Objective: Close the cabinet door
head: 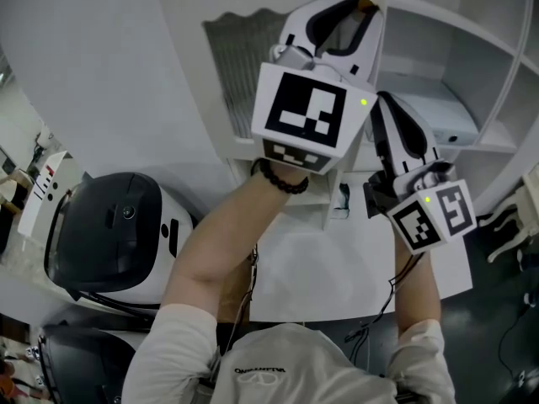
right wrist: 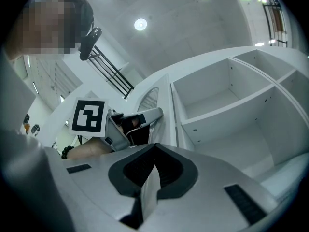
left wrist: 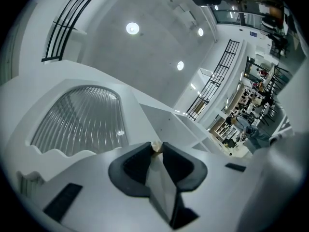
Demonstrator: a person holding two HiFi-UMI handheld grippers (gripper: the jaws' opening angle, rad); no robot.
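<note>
Cabinet door [left wrist: 63, 76]: white, ribbed glass pane [left wrist: 79, 122] | Your left gripper [left wrist: 157, 150]: clamped on its brass knob [left wrist: 156, 147] | Your right gripper [right wrist: 154, 146]: closed, empty

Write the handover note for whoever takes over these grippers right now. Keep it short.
Left gripper: jaws shut on the small brass knob of the cabinet door.
Right gripper: jaws together with nothing between them, held up beside the left one, in front of the shelves.
Cabinet door: the one with the ribbed panel. It is open, and the shelves stand exposed beside it.
Done: the knob is gripped.
Left to do: swing the door closed over the shelves, then release the knob.
</note>
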